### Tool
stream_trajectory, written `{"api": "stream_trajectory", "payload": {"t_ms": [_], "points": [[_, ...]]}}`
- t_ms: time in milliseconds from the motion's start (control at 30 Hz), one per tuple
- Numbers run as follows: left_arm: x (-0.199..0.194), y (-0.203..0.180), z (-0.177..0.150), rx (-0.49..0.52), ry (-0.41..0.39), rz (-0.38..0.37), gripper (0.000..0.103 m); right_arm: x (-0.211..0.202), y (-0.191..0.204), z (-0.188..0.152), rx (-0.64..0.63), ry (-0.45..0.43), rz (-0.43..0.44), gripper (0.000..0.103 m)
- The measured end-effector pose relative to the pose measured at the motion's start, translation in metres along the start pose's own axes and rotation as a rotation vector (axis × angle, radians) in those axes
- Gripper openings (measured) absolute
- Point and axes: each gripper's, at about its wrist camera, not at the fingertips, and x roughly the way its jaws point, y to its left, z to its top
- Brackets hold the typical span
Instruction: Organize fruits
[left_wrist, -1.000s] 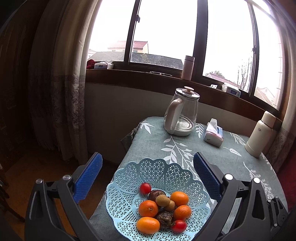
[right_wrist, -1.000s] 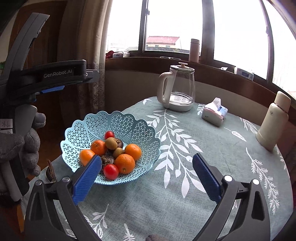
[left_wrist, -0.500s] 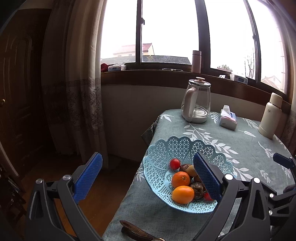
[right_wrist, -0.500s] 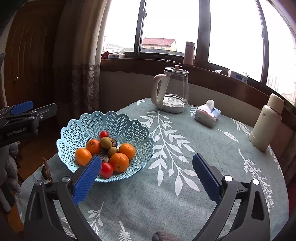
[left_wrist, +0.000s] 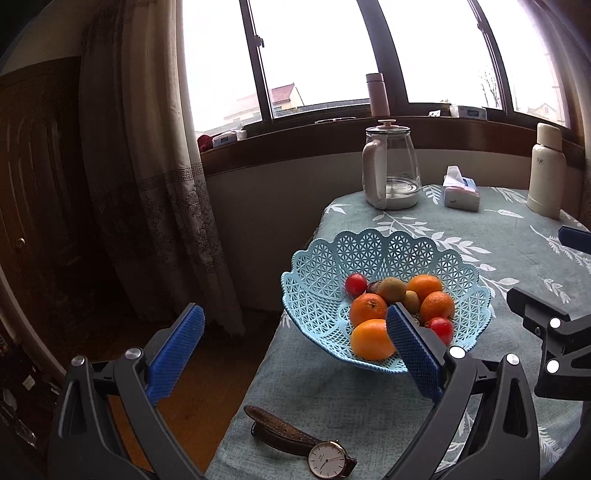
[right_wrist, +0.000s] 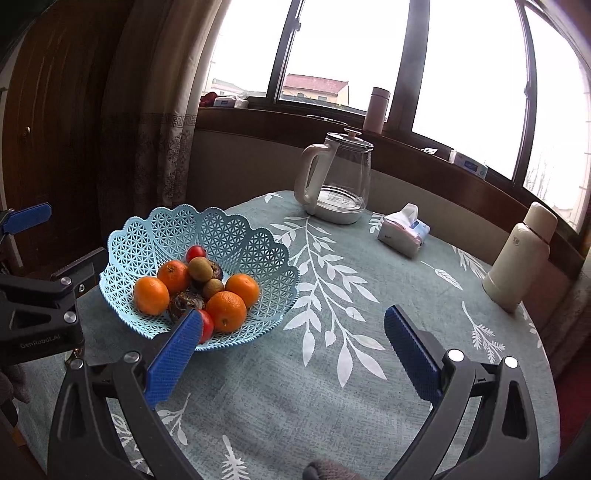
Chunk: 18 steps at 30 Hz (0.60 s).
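A light blue lattice basket (left_wrist: 325, 295) (right_wrist: 243, 236) stands on the table's left side, holding several oranges (right_wrist: 226, 311), two red tomatoes (left_wrist: 355, 284), kiwis (right_wrist: 200, 268) and dark passion fruits (right_wrist: 186, 302). My left gripper (left_wrist: 295, 343) is open, hanging off the table's left edge, its right finger in front of the basket's near rim. My right gripper (right_wrist: 293, 347) is open above the cloth, just right of the basket, with nothing between its fingers. The left gripper's body (right_wrist: 37, 306) appears at the left of the right wrist view.
A glass kettle (right_wrist: 338, 184), a tissue pack (right_wrist: 404, 232) and a white flask (right_wrist: 521, 258) stand at the table's far side. A brown-strap wristwatch (left_wrist: 306, 443) lies near the front left edge. A curtain (left_wrist: 147, 166) hangs left; a pink bottle (left_wrist: 376, 94) sits on the sill.
The left gripper has pulled back and to the left, off the table edge, bringing the wristwatch into view. The right gripper has barely shifted. Both stay open.
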Motion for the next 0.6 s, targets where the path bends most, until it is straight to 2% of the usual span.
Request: {"api": "stream_trajectory", "payload": {"t_ms": [233, 600], "points": [[0.0007, -0.0018, -0.0019, 0.000, 0.002, -0.007, 0.100, -0.0005, 0.0035, -0.0013, -0.033, -0.009, -0.069, 0.098], [0.0065, -0.0101, -0.0080, 0.025, 0.024, -0.021, 0.100, -0.0001, 0.0069, -0.0033, -0.059, -0.012, -0.097, 0.098]]}}
